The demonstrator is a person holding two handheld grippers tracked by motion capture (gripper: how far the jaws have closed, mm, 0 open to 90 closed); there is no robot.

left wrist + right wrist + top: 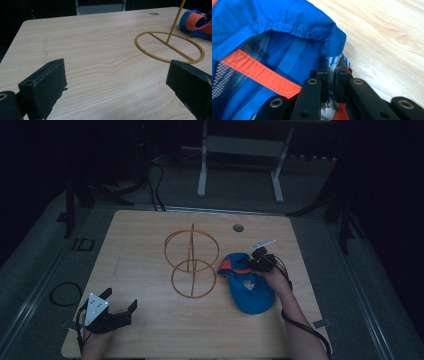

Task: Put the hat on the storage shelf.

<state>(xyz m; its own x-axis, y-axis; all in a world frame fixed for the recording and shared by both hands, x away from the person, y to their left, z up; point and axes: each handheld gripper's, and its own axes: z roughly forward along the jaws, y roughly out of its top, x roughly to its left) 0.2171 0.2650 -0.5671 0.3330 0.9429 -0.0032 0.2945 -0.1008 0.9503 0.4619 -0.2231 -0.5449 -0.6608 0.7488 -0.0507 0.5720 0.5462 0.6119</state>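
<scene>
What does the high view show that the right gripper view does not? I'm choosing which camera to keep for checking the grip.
High view alone: the yellow wire stand of two rings on a post, the left tongs open near the table's front corner, the round hole in the tabletop, and the cap's whole outline. Right gripper view alone: the right tongs shut on the cap's edge fabric, its stitched seam and orange inner band. Both share the blue fabric cap and the pale wooden table.
</scene>
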